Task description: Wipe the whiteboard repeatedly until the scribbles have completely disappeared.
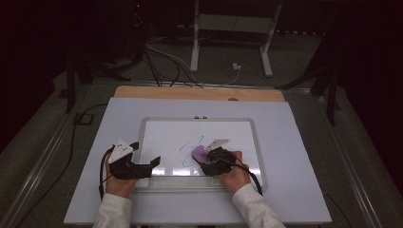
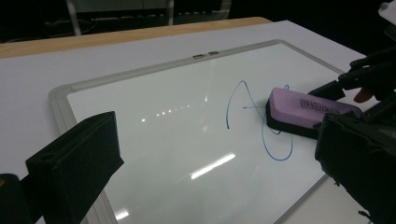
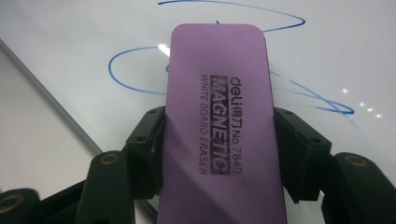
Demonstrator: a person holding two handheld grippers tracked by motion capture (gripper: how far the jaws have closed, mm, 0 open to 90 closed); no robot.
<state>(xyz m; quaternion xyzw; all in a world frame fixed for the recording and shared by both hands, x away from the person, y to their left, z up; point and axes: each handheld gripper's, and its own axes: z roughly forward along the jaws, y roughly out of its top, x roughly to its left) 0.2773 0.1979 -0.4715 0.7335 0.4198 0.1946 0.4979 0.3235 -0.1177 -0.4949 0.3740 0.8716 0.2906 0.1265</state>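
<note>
Eraser (image 3: 222, 126) lettering reads clearly between right fingers (image 3: 299, 149).

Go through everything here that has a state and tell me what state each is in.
Eraser: clamped in the right gripper, flat on the whiteboard.
Whiteboard: lying flat, blue scribble still on it.
Left gripper: open, empty, over the whiteboard's near left corner.
Right gripper: shut on the eraser, at the scribble.

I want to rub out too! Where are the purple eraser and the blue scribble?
purple eraser (image 3: 219, 107), right gripper view, printed top face.
blue scribble (image 2: 233, 93), left gripper view, upper loop of the line.
</note>
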